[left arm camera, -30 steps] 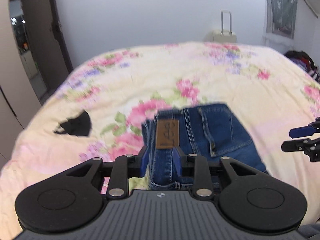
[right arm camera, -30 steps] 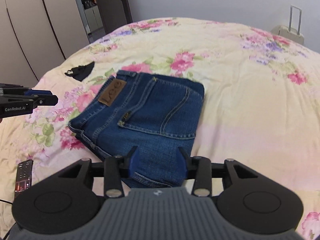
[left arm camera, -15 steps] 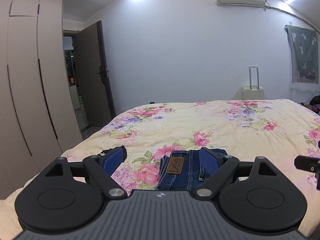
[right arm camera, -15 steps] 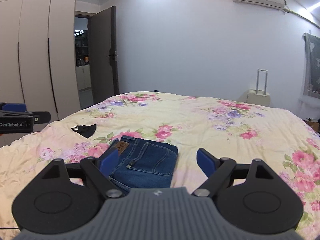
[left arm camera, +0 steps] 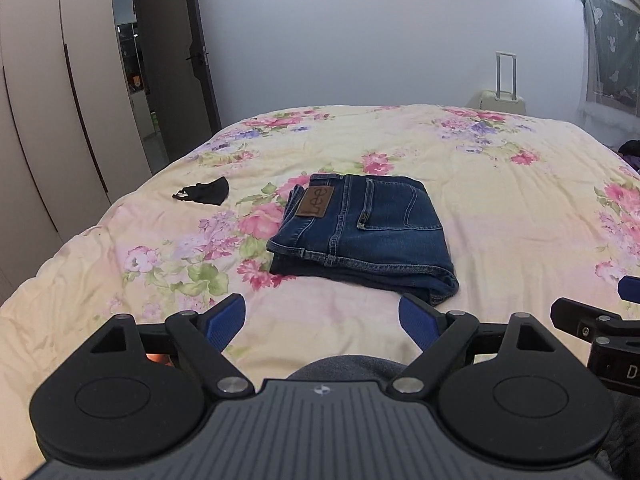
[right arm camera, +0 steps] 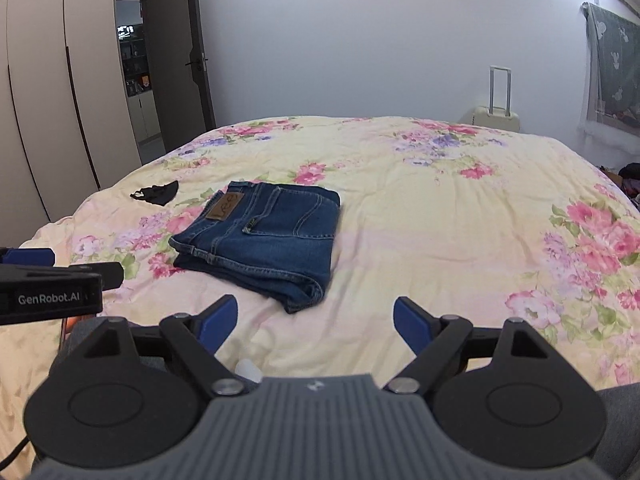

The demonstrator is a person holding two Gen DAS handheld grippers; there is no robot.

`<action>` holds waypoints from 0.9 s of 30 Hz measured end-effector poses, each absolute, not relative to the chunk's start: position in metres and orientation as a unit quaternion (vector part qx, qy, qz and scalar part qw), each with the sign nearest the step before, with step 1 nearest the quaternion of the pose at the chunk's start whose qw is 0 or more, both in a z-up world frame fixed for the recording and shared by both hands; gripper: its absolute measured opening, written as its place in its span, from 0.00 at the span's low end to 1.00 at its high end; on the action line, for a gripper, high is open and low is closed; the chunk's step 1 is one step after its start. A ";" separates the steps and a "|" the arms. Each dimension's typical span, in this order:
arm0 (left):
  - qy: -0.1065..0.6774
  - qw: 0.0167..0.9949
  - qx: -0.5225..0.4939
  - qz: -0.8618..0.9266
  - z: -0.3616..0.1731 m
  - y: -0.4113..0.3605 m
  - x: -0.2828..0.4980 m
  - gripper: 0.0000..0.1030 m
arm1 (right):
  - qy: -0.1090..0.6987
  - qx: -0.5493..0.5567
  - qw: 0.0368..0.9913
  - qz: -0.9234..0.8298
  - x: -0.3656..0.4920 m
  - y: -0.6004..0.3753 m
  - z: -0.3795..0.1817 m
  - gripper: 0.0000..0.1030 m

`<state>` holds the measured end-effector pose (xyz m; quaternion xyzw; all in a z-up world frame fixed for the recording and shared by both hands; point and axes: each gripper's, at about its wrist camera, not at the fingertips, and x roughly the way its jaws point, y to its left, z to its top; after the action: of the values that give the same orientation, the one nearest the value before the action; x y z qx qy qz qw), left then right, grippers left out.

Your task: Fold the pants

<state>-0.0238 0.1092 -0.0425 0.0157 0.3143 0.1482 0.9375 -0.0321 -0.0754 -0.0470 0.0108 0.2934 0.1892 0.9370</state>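
Note:
Blue jeans (left arm camera: 366,232) lie folded into a compact stack on the floral bedspread (left arm camera: 500,208), the brown leather patch up. They also show in the right wrist view (right arm camera: 264,236). My left gripper (left arm camera: 322,320) is open and empty, held back from the jeans near the bed's front edge. My right gripper (right arm camera: 316,320) is open and empty too, also short of the jeans. The left gripper's side (right arm camera: 52,284) shows at the left of the right wrist view.
A small black cloth (left arm camera: 204,194) lies on the bed left of the jeans. A cream suitcase (left arm camera: 502,96) stands behind the bed. Wardrobe doors (left arm camera: 60,100) and an open doorway are on the left. A grey-clad knee (left arm camera: 344,366) is under the left gripper.
Both grippers opened, let go of the jeans and pulled back towards the bed's near edge. The views tilted up, then down again onto the bed. The jeans stay folded.

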 end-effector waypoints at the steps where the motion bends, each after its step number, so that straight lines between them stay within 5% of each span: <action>1: 0.315 0.938 0.015 0.146 -0.043 0.108 -0.025 0.98 | 0.296 0.012 0.936 0.188 -0.033 -0.076 -0.050 0.79; 27: 0.320 0.938 0.015 0.133 -0.045 0.099 -0.023 0.98 | 0.312 0.016 0.930 0.192 -0.028 -0.075 -0.060 0.79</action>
<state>-0.0228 0.0985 -0.0452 0.0154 0.3201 0.1333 0.9378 -0.0278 -0.0755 -0.0604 0.0164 0.3117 0.1924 0.9304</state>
